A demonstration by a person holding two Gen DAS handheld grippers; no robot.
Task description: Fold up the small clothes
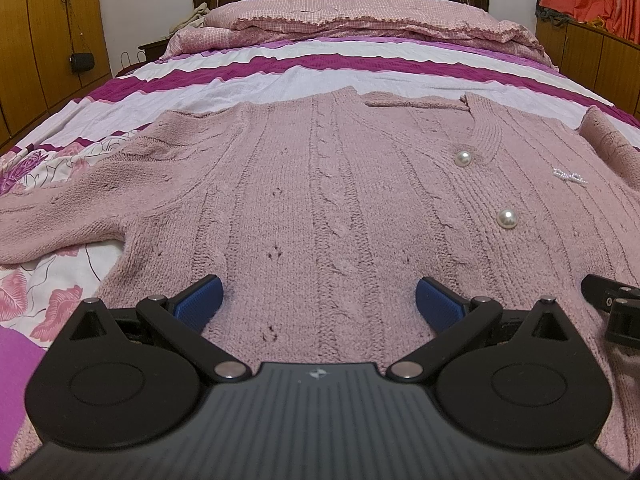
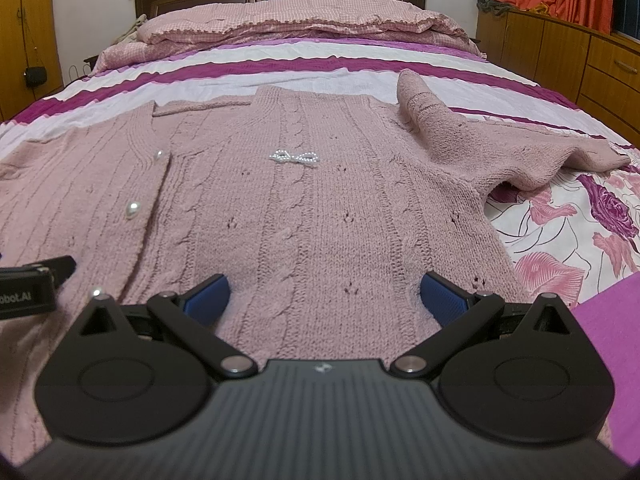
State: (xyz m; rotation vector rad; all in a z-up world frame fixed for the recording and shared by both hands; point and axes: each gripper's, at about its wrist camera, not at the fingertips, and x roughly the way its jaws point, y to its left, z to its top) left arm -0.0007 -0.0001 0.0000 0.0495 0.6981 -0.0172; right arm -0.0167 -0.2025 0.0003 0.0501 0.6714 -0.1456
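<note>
Pink and knitted, the cardigan point(image 1: 320, 184) is spread flat on the bed point(image 1: 280, 68), front up, with its pearl buttons point(image 1: 506, 219) showing. No fold can be seen yet. One sleeve point(image 1: 60, 208) is stretched out toward 9 o'clock; the other sleeve point(image 2: 500, 152) is bunched toward 2 o'clock. Both the left tongs point(image 1: 319, 302) and right tongs point(image 2: 324, 300) are spread wide over the hem, pinching nothing. All the folding is left.

Pink cardigan point(image 1: 320, 184) on striped bed point(image 1: 280, 68)
</note>
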